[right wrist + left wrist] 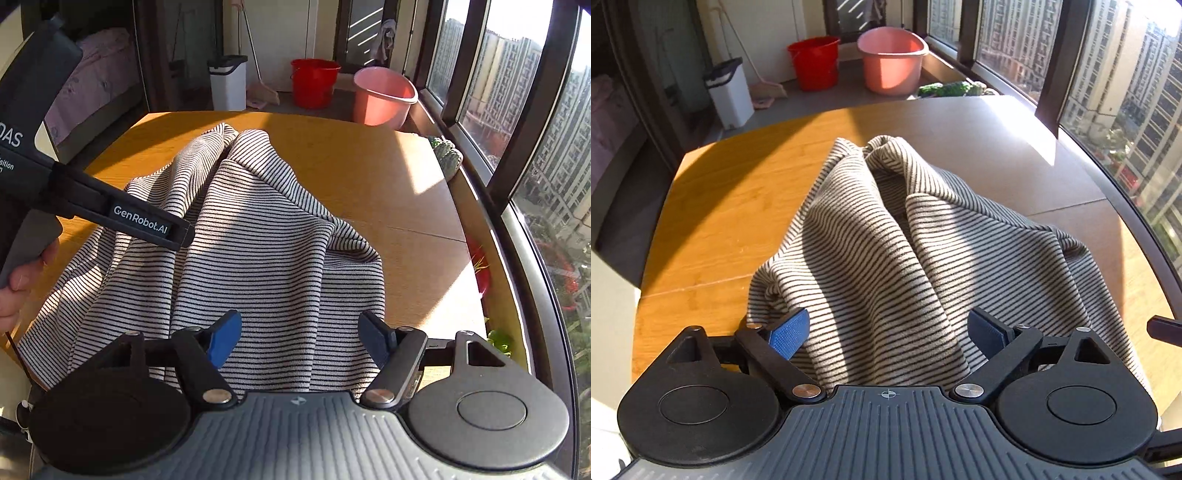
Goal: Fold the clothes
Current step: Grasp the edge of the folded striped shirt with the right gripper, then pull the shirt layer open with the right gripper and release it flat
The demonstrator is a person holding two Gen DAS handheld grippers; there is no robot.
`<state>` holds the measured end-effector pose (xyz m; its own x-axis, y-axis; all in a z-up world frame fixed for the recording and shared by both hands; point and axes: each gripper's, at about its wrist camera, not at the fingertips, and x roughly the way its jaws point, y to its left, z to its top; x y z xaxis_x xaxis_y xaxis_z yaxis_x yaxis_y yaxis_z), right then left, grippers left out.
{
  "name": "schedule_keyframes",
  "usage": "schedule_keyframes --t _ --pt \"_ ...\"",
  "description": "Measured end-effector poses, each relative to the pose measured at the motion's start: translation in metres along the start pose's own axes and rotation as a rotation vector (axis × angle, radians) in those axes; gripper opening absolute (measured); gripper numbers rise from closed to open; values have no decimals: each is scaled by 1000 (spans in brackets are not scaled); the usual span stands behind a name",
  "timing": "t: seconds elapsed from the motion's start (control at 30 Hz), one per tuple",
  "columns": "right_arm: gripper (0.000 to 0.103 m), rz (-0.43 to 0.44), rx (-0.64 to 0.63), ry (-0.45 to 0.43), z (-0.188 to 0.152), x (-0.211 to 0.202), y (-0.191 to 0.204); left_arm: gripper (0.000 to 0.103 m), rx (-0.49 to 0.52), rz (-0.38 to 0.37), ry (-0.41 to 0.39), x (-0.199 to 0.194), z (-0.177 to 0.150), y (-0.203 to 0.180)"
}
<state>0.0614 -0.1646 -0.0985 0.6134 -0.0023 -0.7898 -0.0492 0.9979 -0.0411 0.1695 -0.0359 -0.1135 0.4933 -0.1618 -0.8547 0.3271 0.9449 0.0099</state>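
A soft knit garment (886,236), cream with thin dark horizontal stripes, lies rumpled on a honey-orange wood-grain table (731,206); the table's part to the right of the garment looks greyish-brown in shade, crossed by a pale sunlit patch. Beyond the table's far edge stand a bright red plastic bucket (814,62), a salmon-pink plastic tub (892,61) to its right, and a white bin with a dark lid (729,92) to its left. Nearest the camera, the left gripper (890,332) is matt black with blue finger pads (788,332); the right gripper (301,338) matches, black with blue pads (225,341). A black arm carries white lettering above the garment's left side in the right wrist view.
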Motion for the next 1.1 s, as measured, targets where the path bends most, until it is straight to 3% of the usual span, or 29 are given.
schedule_keyframes --t 0.1,0.13,0.2,0.27,0.4,0.53,0.67,0.77,0.83,0.87,0.93,0.97,1.03,1.1 --pt "62 -44 94 -12 22 16 -6 55 29 -24 1 7 0 9" --pt "62 -53 136 -25 28 19 -8 34 38 -33 2 10 1 12" --pt "62 -62 178 -37 37 21 -6 14 58 -49 3 14 1 18" --pt "62 -69 192 -41 45 23 -2 13 12 -64 -28 11 9 42" --pt "64 -71 147 -27 57 31 18 12 -46 31 -100 4 30 103" --pt "79 -78 81 -50 72 40 49 13 -147 103 -88 14 56 175" --pt "83 -84 -23 -64 91 63 90 23 -249 80 -58 22 64 215" --pt "83 -116 -156 -6 98 96 116 28 -290 49 -52 22 61 223" --pt "82 -174 -247 18 100 112 122 38 -288 38 -54 19 59 225" --pt "80 -205 -276 20 100 116 120 41 -289 37 -56 17 57 227" --pt "65 -213 -255 26 107 117 102 56 -292 36 -62 13 54 231" --pt "42 -180 -223 51 110 117 85 57 -294 36 -65 11 53 233" --pt "16 -121 -138 87 121 117 55 65 -314 26 -65 7 49 239" --pt "8 -132 -74 57 137 113 29 67 -343 18 -66 2 46 244"
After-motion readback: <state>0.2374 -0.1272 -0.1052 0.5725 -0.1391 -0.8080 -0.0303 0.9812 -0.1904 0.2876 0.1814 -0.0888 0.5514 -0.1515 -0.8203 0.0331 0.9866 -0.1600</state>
